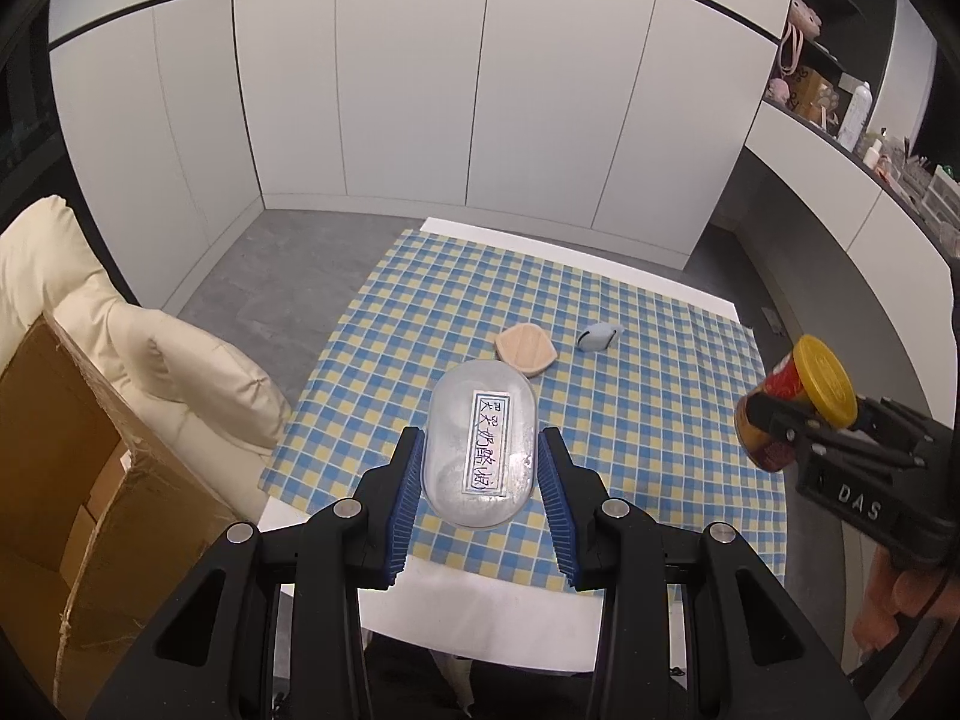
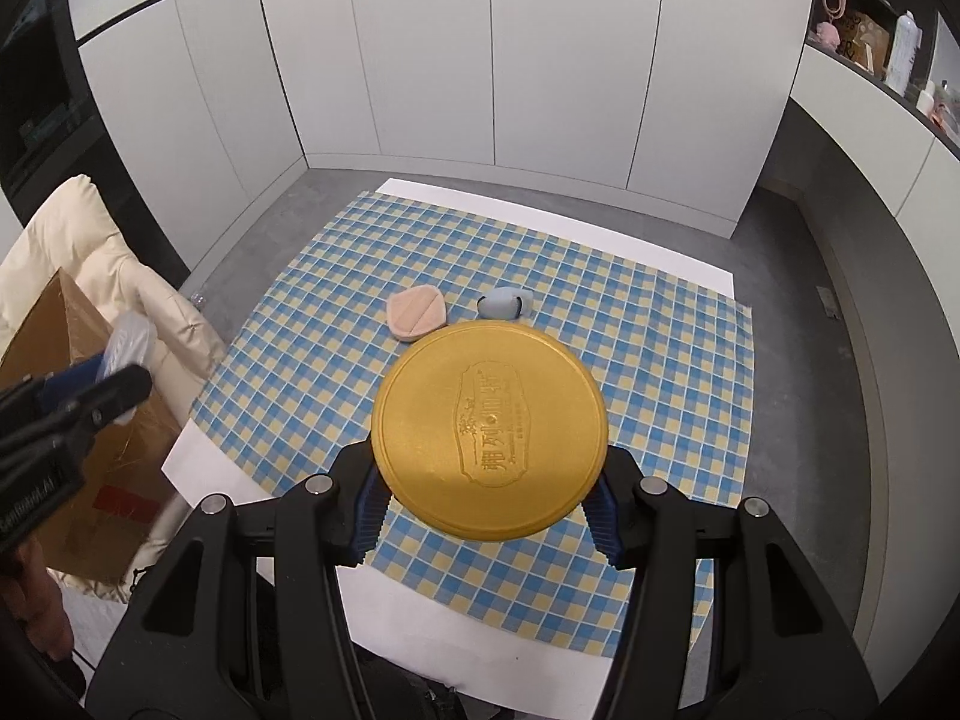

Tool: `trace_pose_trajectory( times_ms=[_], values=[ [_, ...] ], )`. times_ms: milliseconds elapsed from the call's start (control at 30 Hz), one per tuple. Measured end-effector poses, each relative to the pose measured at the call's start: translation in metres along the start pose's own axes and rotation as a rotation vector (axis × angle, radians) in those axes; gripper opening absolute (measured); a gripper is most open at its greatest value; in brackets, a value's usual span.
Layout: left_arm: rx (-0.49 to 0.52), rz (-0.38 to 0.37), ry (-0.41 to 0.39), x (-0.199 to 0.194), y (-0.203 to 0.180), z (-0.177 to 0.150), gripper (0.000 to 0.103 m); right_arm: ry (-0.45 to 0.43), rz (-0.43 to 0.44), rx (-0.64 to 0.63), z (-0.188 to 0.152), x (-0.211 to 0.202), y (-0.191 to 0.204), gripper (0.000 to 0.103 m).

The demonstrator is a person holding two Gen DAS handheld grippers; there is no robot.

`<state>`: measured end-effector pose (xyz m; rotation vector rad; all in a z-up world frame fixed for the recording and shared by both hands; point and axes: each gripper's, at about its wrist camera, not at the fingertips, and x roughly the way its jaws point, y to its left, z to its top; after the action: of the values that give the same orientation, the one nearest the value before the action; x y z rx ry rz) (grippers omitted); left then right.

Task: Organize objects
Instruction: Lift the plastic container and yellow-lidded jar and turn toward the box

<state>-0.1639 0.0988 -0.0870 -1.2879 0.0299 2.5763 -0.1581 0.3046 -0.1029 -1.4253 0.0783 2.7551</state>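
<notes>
- Left gripper (image 1: 480, 468): pads clamped on the long sides of a clear oval box (image 1: 480, 450) with a handwritten label, held at frame centre above the cloth. Judged light, rigid and smooth-walled, so liable to slip; the mid-length hold suits it.
- Right gripper (image 2: 486, 516): pads pinching a jar (image 1: 792, 405) just under its yellow lid (image 2: 487, 429), lower centre of the right view. Judged heavier and stiff; grip the body, not the lid.
- Still on the cloth, upper centre: a pink pad (image 2: 417, 313), soft and flat, and a small pale-blue item (image 2: 504, 305), kind unclear.
- Surface: white table (image 2: 420, 618) under a blue-and-yellow check cloth (image 2: 660, 396), which may shift if dragged.
- Room: white cabinet panels behind; cream cushion and cardboard box (image 1: 66, 480) at left; cluttered shelves at upper right.
</notes>
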Motion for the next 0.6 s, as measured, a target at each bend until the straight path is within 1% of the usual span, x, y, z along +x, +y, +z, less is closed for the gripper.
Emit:
trace_pose_trajectory(
  times_ms=[133,200,300,433,600],
  values=[
    [0.004,0.001,-0.006,-0.001,0.001,-0.001,0.038,0.016,0.0,0.009,0.002,0.004,0.003,0.057],
    [0.001,-0.002,-0.003,-0.001,0.004,-0.001,0.038,0.025,-0.027,0.034,0.004,0.006,0.003,0.057],
    [-0.012,0.002,-0.005,-0.004,0.008,-0.001,0.038,0.027,-0.041,0.029,0.004,0.007,0.006,0.057],
    [-0.027,0.006,-0.019,-0.009,0.015,0.0,0.038,0.016,-0.039,0.003,0.003,0.006,0.014,0.057],
    [-0.047,0.018,-0.032,-0.013,0.026,0.001,0.038,-0.006,-0.038,0.003,0.004,0.004,0.022,0.057]
  ],
)
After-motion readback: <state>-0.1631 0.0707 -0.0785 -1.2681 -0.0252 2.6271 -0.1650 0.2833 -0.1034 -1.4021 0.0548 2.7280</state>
